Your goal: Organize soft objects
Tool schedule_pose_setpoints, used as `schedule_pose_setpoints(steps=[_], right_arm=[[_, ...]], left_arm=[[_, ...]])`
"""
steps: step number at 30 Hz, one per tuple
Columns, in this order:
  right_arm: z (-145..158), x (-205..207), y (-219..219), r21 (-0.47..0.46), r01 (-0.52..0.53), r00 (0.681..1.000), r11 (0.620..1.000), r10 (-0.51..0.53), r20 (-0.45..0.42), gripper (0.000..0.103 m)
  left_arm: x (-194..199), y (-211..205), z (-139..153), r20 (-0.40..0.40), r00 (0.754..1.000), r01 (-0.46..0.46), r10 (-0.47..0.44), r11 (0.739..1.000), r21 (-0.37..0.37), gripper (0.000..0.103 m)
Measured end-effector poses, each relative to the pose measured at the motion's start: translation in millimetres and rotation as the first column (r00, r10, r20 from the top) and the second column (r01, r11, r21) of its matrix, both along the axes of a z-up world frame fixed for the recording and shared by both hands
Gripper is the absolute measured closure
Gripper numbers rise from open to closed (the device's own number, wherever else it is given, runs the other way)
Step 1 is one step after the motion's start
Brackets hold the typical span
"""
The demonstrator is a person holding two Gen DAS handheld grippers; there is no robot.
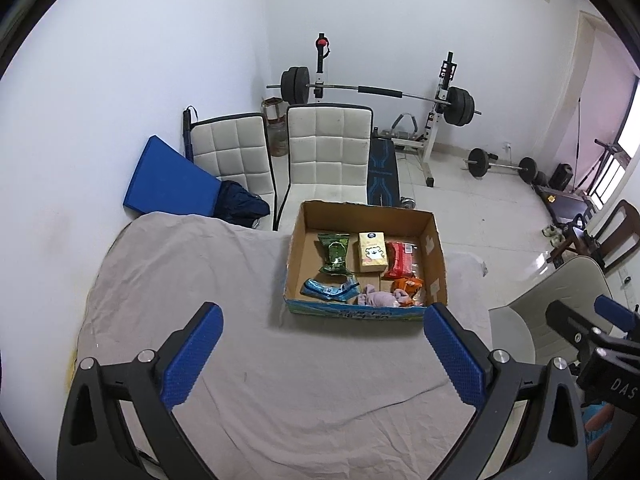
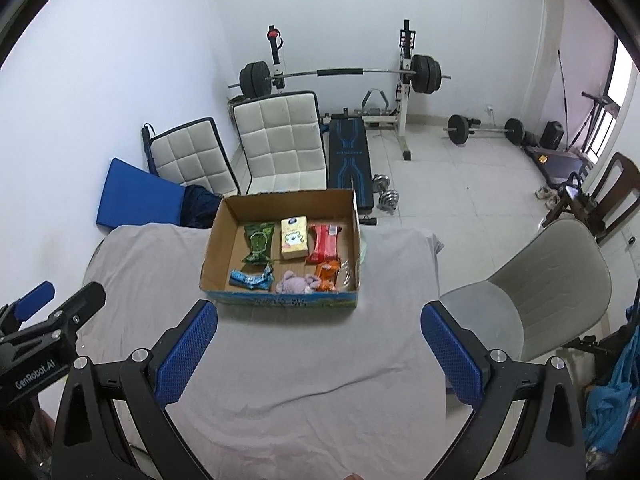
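An open cardboard box [image 1: 436, 248] [image 2: 218, 236] stands on the grey-sheeted table [image 1: 280, 380] [image 2: 300, 380]. Inside lie a green packet [image 1: 334, 252] [image 2: 259, 241], a yellow tissue box [image 1: 372, 256] [image 2: 295, 238], a red packet [image 1: 401, 259] [image 2: 325, 242], a blue packet [image 1: 330, 289] [image 2: 251, 279], a purple plush [image 1: 378, 299] [image 2: 296, 283] and an orange packet [image 1: 408, 286] [image 2: 327, 274]. My left gripper [image 1: 322, 352] is open and empty, held above the table in front of the box. My right gripper [image 2: 318, 350] is open and empty, also in front of the box.
Two white padded chairs [image 1: 328, 152] [image 2: 280, 144] and a blue mat [image 1: 168, 180] [image 2: 136, 196] stand behind the table. A barbell rack [image 1: 440, 104] [image 2: 404, 76] and weights fill the back. A grey chair [image 2: 540, 292] [image 1: 560, 292] stands at the table's right.
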State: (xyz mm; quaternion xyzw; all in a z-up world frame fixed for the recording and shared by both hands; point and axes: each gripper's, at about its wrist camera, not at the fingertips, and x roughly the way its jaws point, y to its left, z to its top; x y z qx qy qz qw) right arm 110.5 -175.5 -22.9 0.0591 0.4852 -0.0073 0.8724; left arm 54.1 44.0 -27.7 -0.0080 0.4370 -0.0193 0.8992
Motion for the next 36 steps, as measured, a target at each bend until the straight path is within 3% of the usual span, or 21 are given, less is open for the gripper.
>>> schedule_pose_setpoints(steps=[36], right_arm=[[-3.2,14.8,2.9,-0.041,-0.001,1.0,0.999,0.001,0.016,0.0]], left_arm=[[16.2,2.6,-4.0,0.022,1.0,-0.013,0.012,0.999,0.042,0.0]])
